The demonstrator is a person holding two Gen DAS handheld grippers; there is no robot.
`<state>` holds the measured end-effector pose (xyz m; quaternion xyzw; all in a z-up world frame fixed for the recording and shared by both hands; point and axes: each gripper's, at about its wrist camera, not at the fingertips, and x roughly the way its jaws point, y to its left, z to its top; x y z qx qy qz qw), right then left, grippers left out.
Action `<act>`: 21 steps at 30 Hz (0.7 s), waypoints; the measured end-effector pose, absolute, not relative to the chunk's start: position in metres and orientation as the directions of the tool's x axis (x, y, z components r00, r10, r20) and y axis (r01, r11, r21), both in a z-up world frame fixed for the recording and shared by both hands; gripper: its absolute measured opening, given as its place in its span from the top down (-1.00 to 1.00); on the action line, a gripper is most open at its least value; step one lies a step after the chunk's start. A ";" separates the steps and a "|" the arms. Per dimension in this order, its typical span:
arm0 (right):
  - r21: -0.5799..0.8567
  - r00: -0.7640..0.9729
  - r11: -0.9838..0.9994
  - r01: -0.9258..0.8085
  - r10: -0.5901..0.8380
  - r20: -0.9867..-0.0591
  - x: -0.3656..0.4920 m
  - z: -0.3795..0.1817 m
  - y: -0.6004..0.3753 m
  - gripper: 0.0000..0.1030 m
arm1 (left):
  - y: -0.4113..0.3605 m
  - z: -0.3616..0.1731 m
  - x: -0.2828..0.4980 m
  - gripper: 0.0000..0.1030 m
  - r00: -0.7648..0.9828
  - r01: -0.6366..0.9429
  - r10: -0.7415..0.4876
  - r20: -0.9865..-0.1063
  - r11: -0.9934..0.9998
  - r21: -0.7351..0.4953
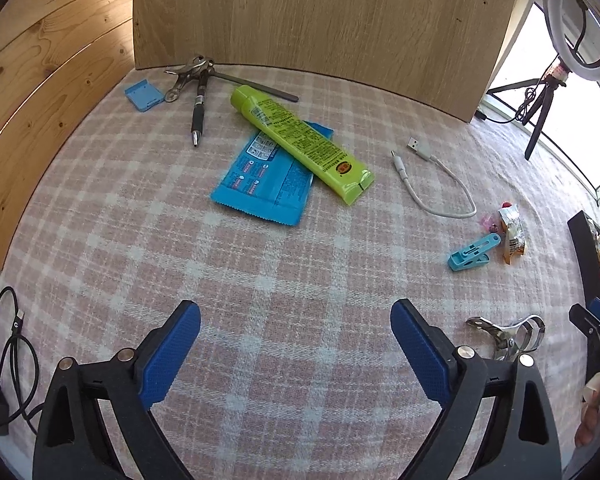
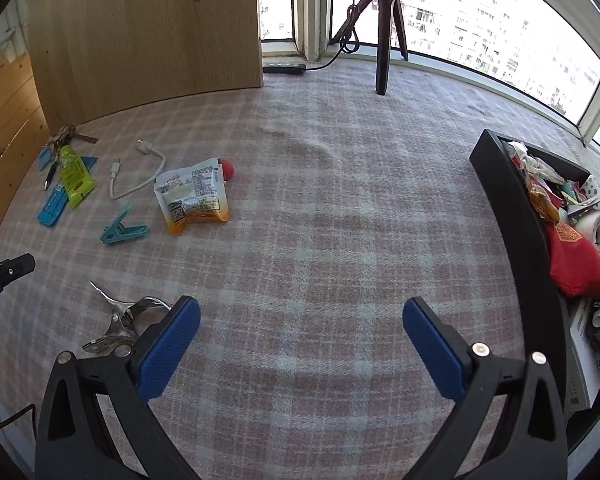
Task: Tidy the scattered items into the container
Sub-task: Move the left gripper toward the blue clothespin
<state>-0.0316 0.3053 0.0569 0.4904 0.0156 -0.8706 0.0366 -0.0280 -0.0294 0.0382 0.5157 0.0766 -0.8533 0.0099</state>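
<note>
1. The black container (image 2: 512, 216) is cut off at the right wrist view's edge; its jumbled contents are hard to sort.
2. A metal clip (image 2: 120, 320) lies partly hidden behind the right gripper (image 2: 300, 328).
3. Print on the green tube (image 1: 300, 140), which lies across a blue packet (image 1: 260, 184), is too small to read.
4. Both the left gripper (image 1: 296, 332) and the right gape wide, empty, above the plaid cloth (image 1: 300, 280).

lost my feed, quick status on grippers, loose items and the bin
Left gripper and right gripper open, empty. Green tube, white cable, metal clip loose on cloth. Black container part-filled. Nothing blocking.
</note>
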 end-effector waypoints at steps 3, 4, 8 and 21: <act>0.020 -0.537 -0.994 0.110 -0.076 -0.840 -0.042 0.078 0.293 -0.95 | -0.031 0.057 -0.034 -0.85 -0.485 0.093 0.062 -0.872 -0.988 -0.122; 0.027 -0.542 -0.992 0.121 -0.088 -0.836 -0.045 0.084 0.290 -0.93 | -0.030 0.062 -0.037 -0.84 -0.488 0.087 0.068 -0.870 -0.988 -0.126; 0.043 -0.539 -0.982 0.183 -0.137 -0.831 -0.055 0.102 0.277 -0.72 | -0.017 0.078 -0.051 -0.78 -0.499 0.016 0.091 -0.862 -0.993 -0.114; 0.019 -0.469 -0.937 0.350 -0.192 -0.862 -0.057 0.099 0.246 -0.24 | 0.014 0.086 -0.049 -0.47 -0.492 -0.228 0.169 -0.854 -0.972 -0.061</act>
